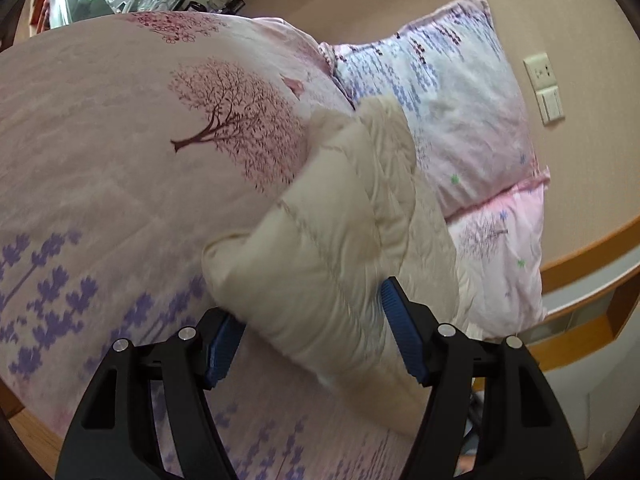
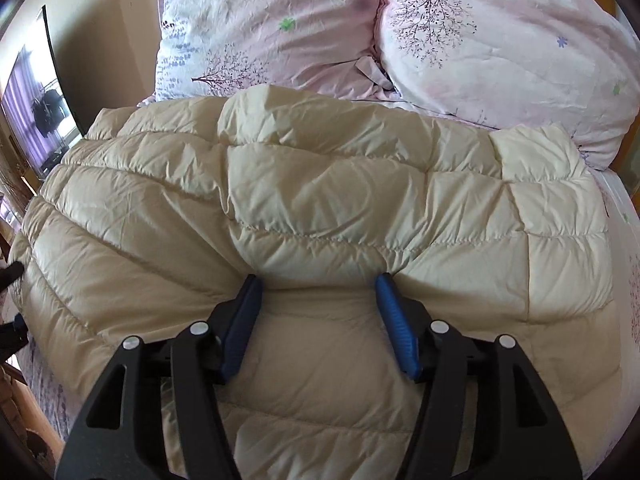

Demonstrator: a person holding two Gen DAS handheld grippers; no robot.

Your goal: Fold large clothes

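A cream quilted down jacket (image 2: 320,200) lies spread on a bed, its far edge near the pillows. My right gripper (image 2: 318,284) is open, its blue pads (image 2: 394,320) pressed down on the jacket's near middle, with fabric bulging between them. In the left wrist view a padded part of the same jacket (image 1: 320,248) sits between the wide-open blue pads (image 1: 400,332) of my left gripper (image 1: 308,304). The jaws are not closed on it. The image is blurred there.
The bed has a pink duvet with tree and lavender prints (image 1: 120,160). Two pillows (image 2: 272,28) (image 2: 500,52) lean at the head. A wooden bed frame (image 1: 592,256) and wall sockets (image 1: 544,84) are on the right. A dark screen (image 2: 40,112) stands on the left.
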